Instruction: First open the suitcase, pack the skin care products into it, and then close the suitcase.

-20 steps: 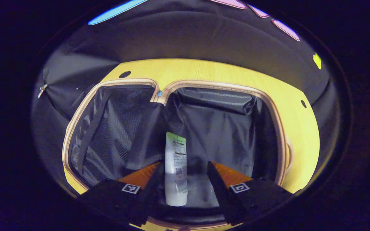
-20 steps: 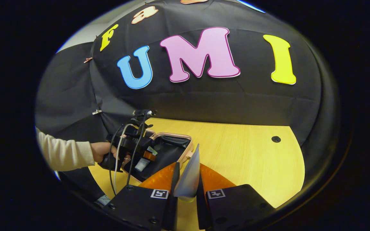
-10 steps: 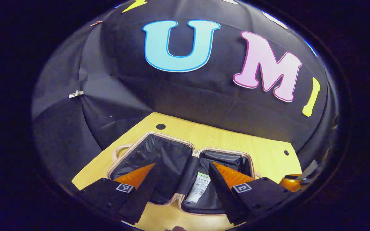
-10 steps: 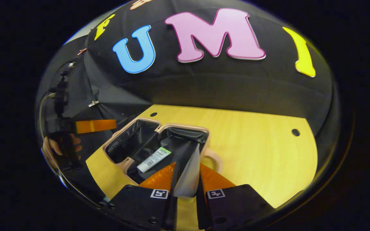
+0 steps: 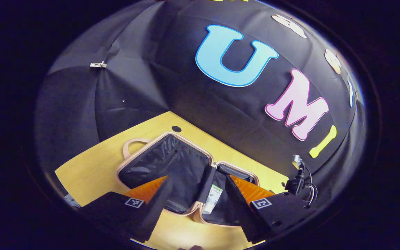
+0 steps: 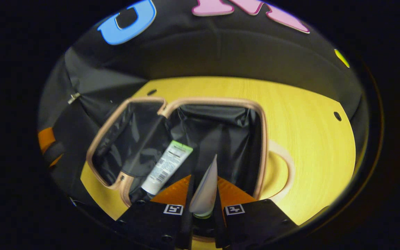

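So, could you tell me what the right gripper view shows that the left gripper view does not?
Right gripper view: the right gripper is shut on a grey tube that points toward the open suitcase.
Left gripper view: the left gripper is open and empty, held back from the suitcase.
Both: the suitcase lying open on the wooden table, with a white tube lying inside it.
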`<action>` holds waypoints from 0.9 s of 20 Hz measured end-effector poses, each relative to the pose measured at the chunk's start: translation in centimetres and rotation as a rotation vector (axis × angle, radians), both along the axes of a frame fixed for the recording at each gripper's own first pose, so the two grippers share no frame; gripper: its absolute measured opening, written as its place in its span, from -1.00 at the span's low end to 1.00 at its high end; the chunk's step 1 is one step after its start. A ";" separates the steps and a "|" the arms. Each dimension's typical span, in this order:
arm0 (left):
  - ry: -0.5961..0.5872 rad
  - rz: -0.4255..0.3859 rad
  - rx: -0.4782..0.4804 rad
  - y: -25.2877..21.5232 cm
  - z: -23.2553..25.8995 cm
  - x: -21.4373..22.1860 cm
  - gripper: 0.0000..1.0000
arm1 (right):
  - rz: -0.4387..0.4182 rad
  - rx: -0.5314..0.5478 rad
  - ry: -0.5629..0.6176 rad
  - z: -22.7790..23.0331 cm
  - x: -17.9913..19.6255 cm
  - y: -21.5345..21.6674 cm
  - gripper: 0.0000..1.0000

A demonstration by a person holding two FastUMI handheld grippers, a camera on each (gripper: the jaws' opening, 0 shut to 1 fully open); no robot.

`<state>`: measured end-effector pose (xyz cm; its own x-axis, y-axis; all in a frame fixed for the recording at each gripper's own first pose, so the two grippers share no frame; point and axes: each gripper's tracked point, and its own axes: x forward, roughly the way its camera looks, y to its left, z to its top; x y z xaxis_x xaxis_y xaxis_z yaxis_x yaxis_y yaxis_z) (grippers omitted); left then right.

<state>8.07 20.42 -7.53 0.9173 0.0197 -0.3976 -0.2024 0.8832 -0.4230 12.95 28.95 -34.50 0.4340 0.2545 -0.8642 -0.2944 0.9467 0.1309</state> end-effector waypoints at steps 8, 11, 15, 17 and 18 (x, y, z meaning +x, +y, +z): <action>0.052 -0.028 0.076 4.3 -1.9 -1.7 0.92 | -0.112 -0.001 0.055 0.0 0.1 1.3 0.61; 0.065 0.031 0.101 8.1 -2.5 -1.2 0.93 | -0.109 0.035 -0.068 4.5 0.5 1.0 0.96; 0.096 0.094 0.137 14.6 -4.2 0.9 0.93 | -0.135 0.076 -0.223 10.9 0.0 -2.0 0.96; 0.131 0.127 0.150 18.4 -5.4 2.1 0.93 | -0.186 0.084 -0.254 12.9 -0.9 -4.6 0.95; 0.138 0.130 0.133 19.7 -6.0 3.2 0.93 | -0.218 0.087 -0.254 13.5 -1.6 -6.0 0.95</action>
